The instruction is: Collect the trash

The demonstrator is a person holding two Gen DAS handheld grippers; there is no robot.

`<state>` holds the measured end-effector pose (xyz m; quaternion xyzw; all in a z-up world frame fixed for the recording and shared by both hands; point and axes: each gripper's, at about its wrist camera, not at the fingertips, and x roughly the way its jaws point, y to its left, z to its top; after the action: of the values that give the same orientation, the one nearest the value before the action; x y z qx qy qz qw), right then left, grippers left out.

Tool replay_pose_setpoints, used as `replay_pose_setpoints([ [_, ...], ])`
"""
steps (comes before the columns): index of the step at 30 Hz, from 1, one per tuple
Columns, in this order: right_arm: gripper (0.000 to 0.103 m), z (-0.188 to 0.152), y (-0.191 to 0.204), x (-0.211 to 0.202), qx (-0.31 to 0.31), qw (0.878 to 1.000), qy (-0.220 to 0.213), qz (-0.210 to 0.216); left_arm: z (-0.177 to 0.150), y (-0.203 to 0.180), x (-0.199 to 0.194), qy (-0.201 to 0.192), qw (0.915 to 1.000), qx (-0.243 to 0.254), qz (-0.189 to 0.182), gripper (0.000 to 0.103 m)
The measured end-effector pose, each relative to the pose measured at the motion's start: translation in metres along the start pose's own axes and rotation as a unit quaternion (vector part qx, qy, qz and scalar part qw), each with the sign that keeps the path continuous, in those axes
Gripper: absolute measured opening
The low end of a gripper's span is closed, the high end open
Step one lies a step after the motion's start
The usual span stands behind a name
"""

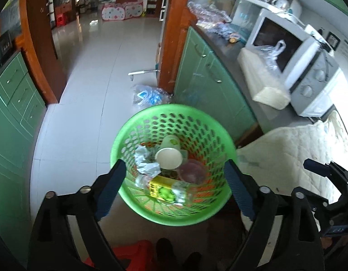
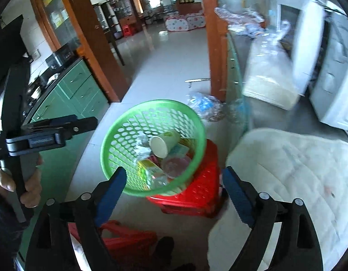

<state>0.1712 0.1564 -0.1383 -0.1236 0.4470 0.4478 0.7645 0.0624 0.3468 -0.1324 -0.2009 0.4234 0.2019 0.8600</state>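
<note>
A green perforated basket (image 1: 137,122) (image 2: 119,135) holds trash: a white paper cup (image 1: 169,157) (image 2: 160,145), crumpled paper (image 1: 145,163) (image 2: 141,149), a plastic bottle with a yellow-green label (image 1: 167,189) (image 2: 151,172) and a clear round lid (image 1: 192,171) (image 2: 174,166). My left gripper (image 1: 174,189) is open and empty above the basket's near rim; it also shows at the left edge of the right wrist view (image 2: 61,128). My right gripper (image 2: 174,192) is open and empty over the basket's near side; it also shows in the left wrist view (image 1: 327,174).
The basket rests on a red plastic stool (image 2: 203,192). A cream quilted cloth (image 1: 298,151) (image 2: 287,171) lies to the right. A crumpled plastic bag (image 1: 149,96) (image 2: 205,107) lies on the tiled floor by a wooden post. Green cabinets (image 1: 13,103) flank both sides; a microwave (image 1: 293,58) sits on the right counter.
</note>
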Motion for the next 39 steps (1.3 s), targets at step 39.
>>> replay_pose_setpoints([
  [39,0.094,-0.144,-0.086,-0.241,0.157,0.956,-0.131,-0.211,-0.079,-0.210,-0.146,-0.125,0.9761,0.169,-0.054,0.098],
])
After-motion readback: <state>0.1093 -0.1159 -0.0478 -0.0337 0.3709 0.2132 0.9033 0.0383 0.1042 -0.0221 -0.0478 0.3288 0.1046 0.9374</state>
